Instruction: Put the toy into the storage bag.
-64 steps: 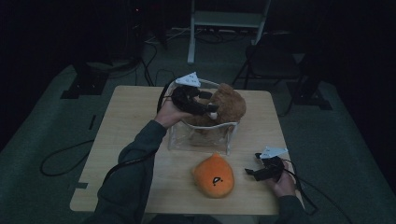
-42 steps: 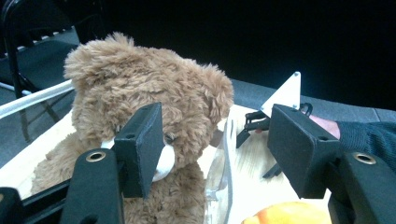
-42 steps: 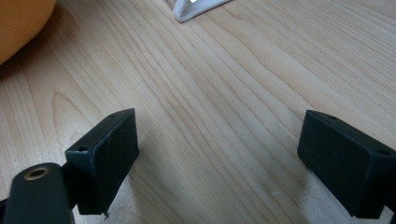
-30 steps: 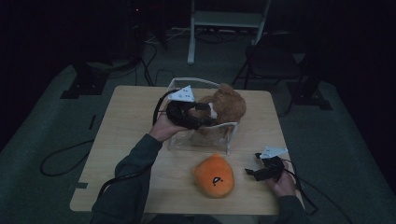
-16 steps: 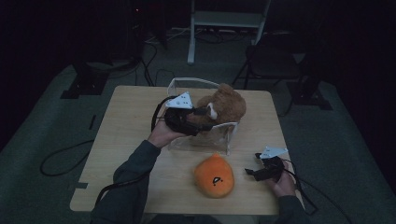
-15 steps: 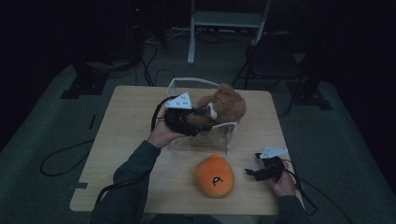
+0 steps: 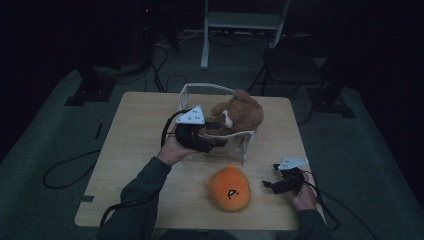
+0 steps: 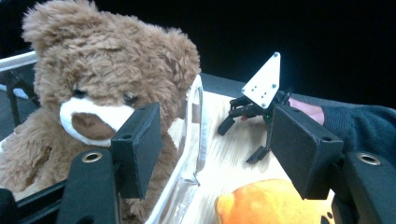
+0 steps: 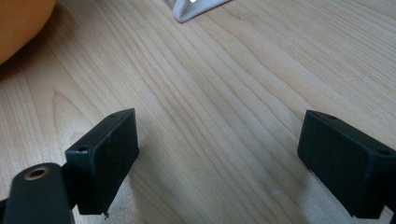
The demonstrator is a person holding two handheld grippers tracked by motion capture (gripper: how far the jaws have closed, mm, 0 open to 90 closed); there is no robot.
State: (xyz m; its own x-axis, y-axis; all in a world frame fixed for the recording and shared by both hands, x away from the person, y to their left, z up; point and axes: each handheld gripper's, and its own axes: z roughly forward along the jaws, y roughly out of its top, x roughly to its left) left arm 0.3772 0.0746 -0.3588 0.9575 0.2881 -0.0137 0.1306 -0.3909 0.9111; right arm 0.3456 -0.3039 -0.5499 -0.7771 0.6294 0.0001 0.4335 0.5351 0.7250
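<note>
A brown teddy bear (image 7: pixel 240 112) sits inside a clear open bin (image 7: pixel 200 86) at the middle back of the wooden table (image 7: pixel 135 130). My left gripper (image 7: pixel 216 134) hovers at the bin's near left side, open, with nothing pressed between its pads. In the left gripper view the bear (image 8: pixel 93 84) is at the left behind the bin's wall (image 8: pixel 196 121), and the left gripper (image 8: pixel 217 140) stands wide. An orange round plush (image 7: pixel 229 189) lies at the front middle. My right gripper (image 7: pixel 270 176) rests open on the table to its right; bare wood lies between its pads (image 9: pixel 224 154).
The orange plush (image 9: pixel 18 23) and a corner of the bin (image 9: pixel 196 9) edge the right gripper view. Behind the table stand a white frame (image 7: pixel 240 20), a dark chair (image 7: pixel 295 65) and black stand feet (image 7: pixel 85 92). Cables (image 7: pixel 65 167) lie on the floor at the left.
My left gripper has drawn back from over the bear toward the person and sunk a little. The bear stays in the bin. The right gripper has kept still.
</note>
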